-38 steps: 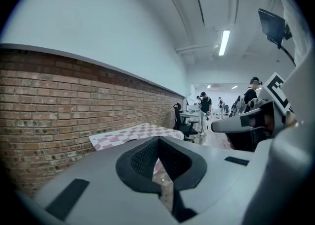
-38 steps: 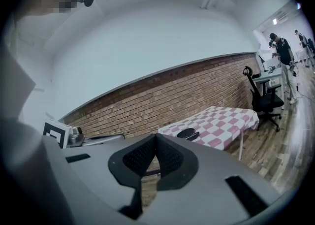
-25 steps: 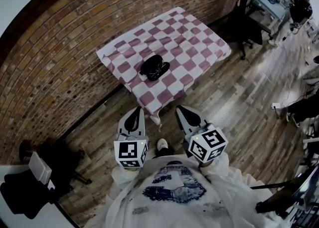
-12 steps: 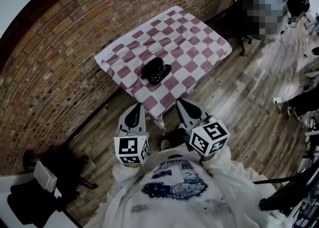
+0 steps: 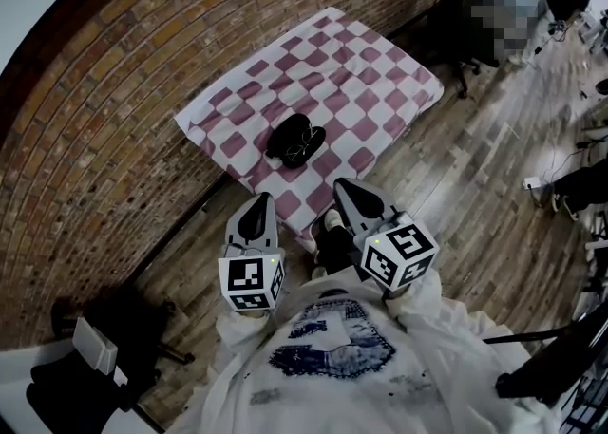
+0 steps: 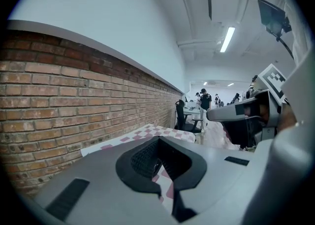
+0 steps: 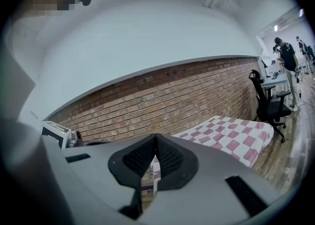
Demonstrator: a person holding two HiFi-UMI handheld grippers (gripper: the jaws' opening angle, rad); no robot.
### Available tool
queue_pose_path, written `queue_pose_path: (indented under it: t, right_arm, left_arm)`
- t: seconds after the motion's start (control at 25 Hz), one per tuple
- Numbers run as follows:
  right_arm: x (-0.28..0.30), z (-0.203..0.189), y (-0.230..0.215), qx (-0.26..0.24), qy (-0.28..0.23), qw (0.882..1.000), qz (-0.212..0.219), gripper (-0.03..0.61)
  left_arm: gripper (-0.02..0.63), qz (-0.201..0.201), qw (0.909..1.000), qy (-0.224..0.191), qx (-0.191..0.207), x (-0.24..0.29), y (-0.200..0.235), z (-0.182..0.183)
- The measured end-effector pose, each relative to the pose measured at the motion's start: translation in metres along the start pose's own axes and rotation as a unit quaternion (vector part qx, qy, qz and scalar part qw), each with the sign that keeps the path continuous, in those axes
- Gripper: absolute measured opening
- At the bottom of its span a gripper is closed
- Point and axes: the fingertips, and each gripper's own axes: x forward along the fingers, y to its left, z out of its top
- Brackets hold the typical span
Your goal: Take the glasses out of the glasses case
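One glasses case [image 5: 295,141] lies beyond the left hand-held gripper [image 5: 260,204].

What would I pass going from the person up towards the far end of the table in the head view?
White shirt → left gripper and right gripper, side by side → near edge of the checkered tablecloth → black glasses case.
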Motion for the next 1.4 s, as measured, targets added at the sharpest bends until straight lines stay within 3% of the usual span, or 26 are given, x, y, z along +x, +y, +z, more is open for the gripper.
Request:
queue_pose_path:
  t: [0.72, 1.4]
  right_arm:
    - [0.079, 0.035, -0.077, 0.02, 0.006, 1.0, 0.007, 0.014]
    - [0.145, 0.051, -0.145, 0.033, 0.032, 0.999, 0.017, 0.014]
  left_arm:
    - [0.008, 0.01, 0.9997, 0.021, 0.01, 0.1, 0.02, 0.023]
    - [0.008, 0.023, 0.9976, 0.064, 0.01, 0.184, 0.036, 0.022]
